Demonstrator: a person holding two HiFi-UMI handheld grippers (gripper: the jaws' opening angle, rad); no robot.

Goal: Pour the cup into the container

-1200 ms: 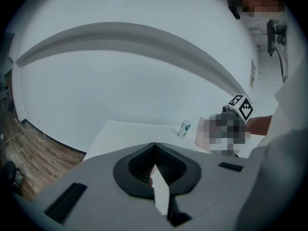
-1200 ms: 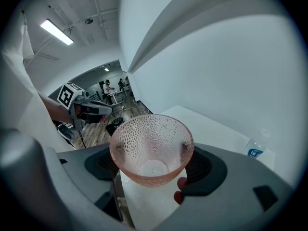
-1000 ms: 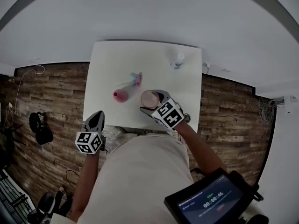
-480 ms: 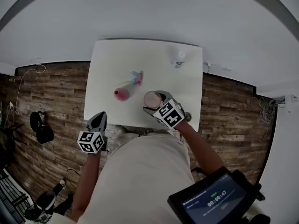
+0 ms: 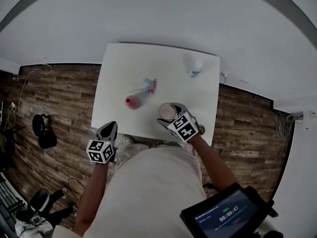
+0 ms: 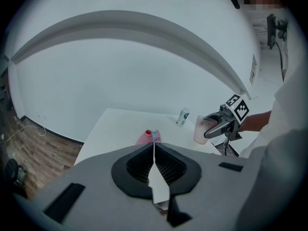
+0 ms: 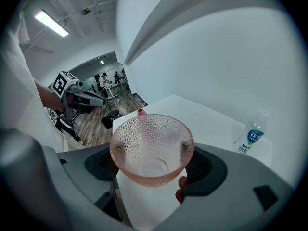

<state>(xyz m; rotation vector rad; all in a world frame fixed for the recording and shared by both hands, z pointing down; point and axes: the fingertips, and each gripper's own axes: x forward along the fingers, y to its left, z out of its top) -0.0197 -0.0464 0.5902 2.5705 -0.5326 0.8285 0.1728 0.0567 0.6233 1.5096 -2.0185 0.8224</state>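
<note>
The right hand-held gripper (image 5: pixel 172 114) has drifted a little toward the person's edge of the counter (image 5: pixel 124 68), carrying the cup (image 5: pixel 166 111) with it, though much of the apparent shift is the head camera's own. Its jaws pinch the cup from both sides, upright, to the right of the pink container (image 5: pixel 132 101) and apart from it. The pour looks not yet begun, since the cup must first travel left. The left hand-held gripper (image 5: pixel 109 128) hangs off the counter's near edge, jaws pressed together on nothing. The right gripper view looks into the dimpled cup, where no contents can be made out. The left gripper view shows the cup side-on, with a small bottle (image 6: pixel 183 115) beyond it.
</note>
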